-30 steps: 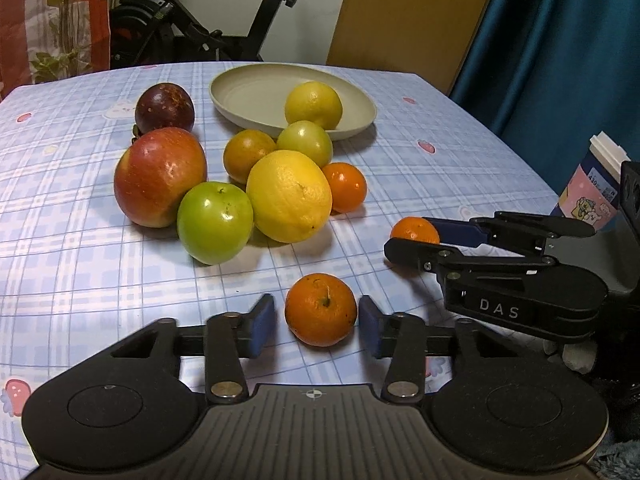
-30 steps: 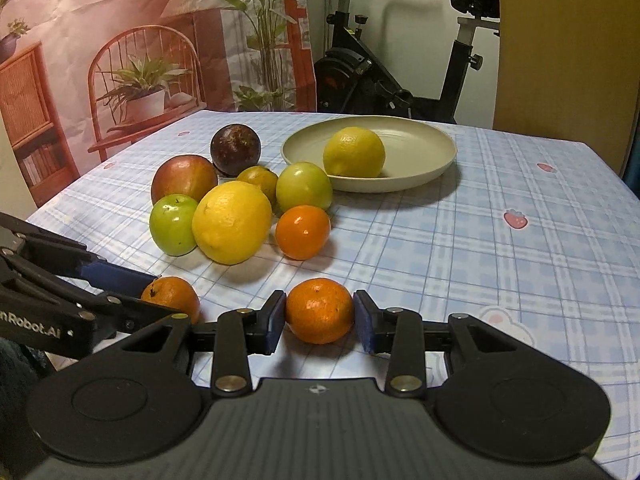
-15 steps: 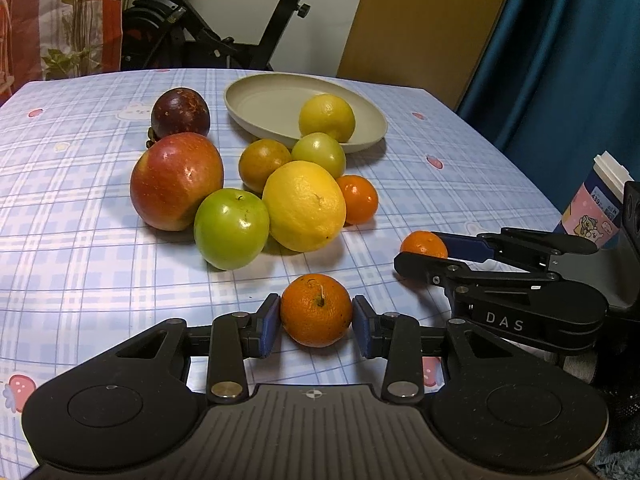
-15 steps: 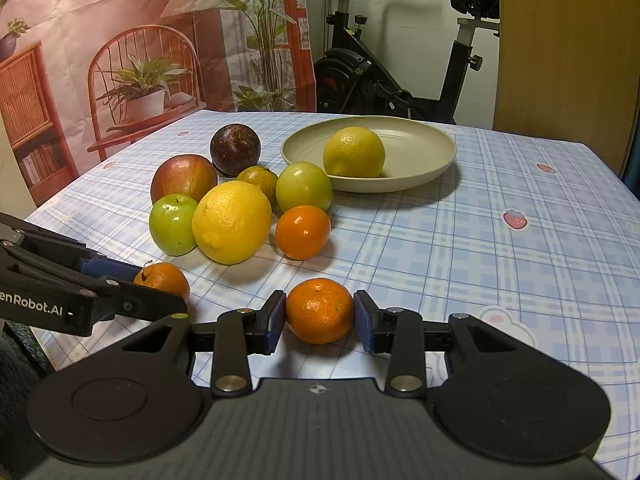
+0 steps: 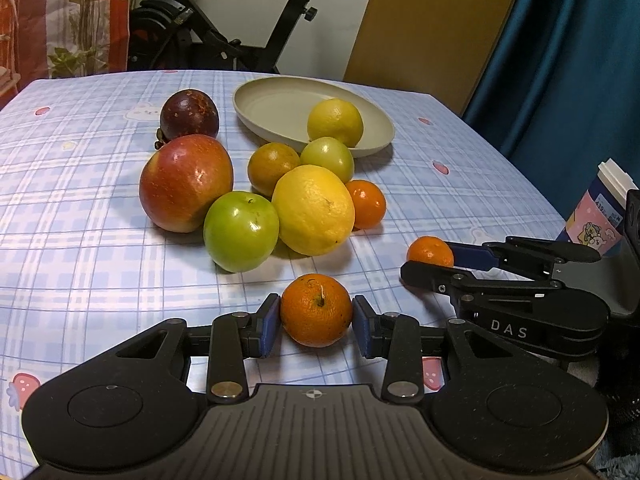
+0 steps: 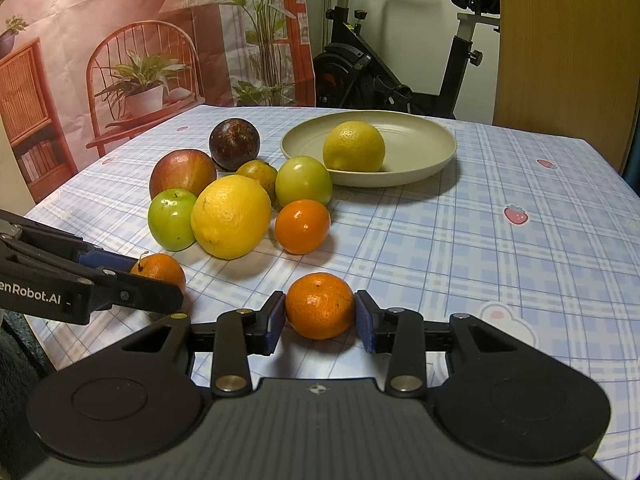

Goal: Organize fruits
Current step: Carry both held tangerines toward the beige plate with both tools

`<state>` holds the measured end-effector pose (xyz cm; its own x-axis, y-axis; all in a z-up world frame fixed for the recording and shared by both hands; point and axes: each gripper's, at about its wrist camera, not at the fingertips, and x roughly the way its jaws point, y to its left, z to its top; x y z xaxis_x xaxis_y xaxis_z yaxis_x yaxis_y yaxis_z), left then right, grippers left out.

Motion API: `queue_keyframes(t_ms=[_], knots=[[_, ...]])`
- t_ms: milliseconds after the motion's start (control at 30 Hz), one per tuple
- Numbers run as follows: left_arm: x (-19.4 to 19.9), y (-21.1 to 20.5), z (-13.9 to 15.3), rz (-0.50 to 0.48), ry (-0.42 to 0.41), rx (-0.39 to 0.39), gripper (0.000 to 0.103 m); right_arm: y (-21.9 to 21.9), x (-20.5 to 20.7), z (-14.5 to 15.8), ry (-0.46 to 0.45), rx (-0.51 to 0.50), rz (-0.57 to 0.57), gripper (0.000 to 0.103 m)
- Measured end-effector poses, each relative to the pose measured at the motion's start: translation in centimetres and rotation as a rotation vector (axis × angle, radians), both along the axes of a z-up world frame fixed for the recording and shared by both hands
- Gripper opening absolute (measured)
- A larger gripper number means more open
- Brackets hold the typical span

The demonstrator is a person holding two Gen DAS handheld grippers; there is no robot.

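Mandarins, two of them, one per hand-held gripper. Left hand-held gripper has its blue pads pressed on both sides of a stemmed mandarin, just near of the fruit pile on the bench. Right hand-held gripper is clamped the same way on a second mandarin, also near side of the pile.

Landmark: beige plate, far side of the bench, holds one lemon. Pile sits just near-left of the plate: pale green fruit touching the plate rim, dull orange citrus, dark purple fruit, red apple, green apple, big lemon, loose orange mandarin at the pile's near right edge. Exercise bike stands beyond the plate.
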<state>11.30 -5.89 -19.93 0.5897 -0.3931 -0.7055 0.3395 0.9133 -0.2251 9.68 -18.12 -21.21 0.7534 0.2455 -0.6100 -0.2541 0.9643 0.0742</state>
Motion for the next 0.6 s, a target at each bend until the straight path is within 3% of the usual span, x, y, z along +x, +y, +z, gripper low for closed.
queue_keyframes(t_ms=[233,600], knots=[[-0.3,0.0,0.6,0.002,-0.011,-0.001,0.041,0.0,-0.1,0.1,-0.004,0.010,0.014,0.039],[0.2,-0.3,4.8,-0.007,-0.137,0.018,0.041,-0.6,-1.0,2.4,-0.068,0.050,-0.002,0.039]])
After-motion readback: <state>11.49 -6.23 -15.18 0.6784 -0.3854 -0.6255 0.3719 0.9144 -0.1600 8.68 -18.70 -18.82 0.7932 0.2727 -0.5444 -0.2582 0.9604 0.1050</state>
